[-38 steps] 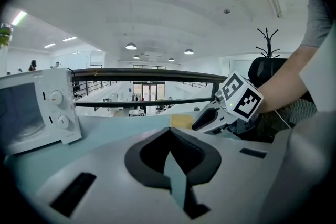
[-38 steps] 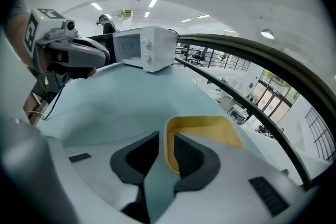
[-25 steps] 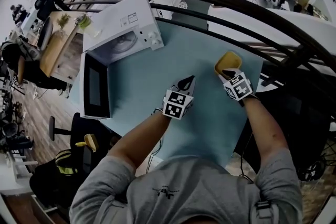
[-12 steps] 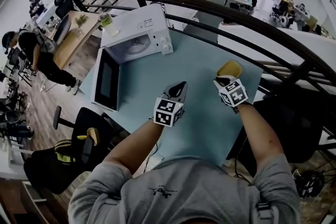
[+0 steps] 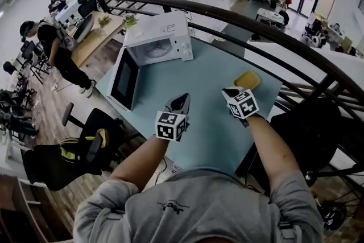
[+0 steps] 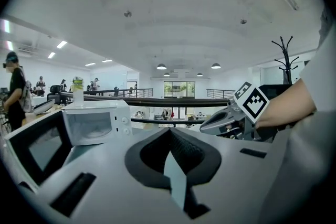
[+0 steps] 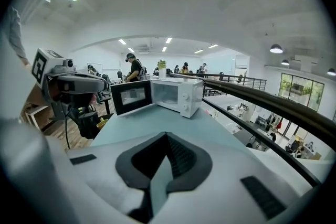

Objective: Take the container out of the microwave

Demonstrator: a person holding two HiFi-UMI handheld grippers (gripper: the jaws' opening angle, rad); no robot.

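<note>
Container (image 5: 247, 79) left on table (image 5: 210, 68); right gripper (image 7: 167, 136) withdrawn, jaws closed.

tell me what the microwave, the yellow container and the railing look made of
Microwave: probably painted sheet metal, going by the flat white matte shell with crisp folded edges.
Container: likely plastic, since the yellow is even and the surface dull and rounded.
Railing: seemingly metal tube, dark and smooth with a faint sheen.

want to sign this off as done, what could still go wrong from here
1. The yellow container sits near the table's far right corner, and the right gripper, its empty jaws just closed, is close beside it; a careless swing might nudge it off.
2. The microwave door stands open at the table's left edge, where it could get bumped.
</note>
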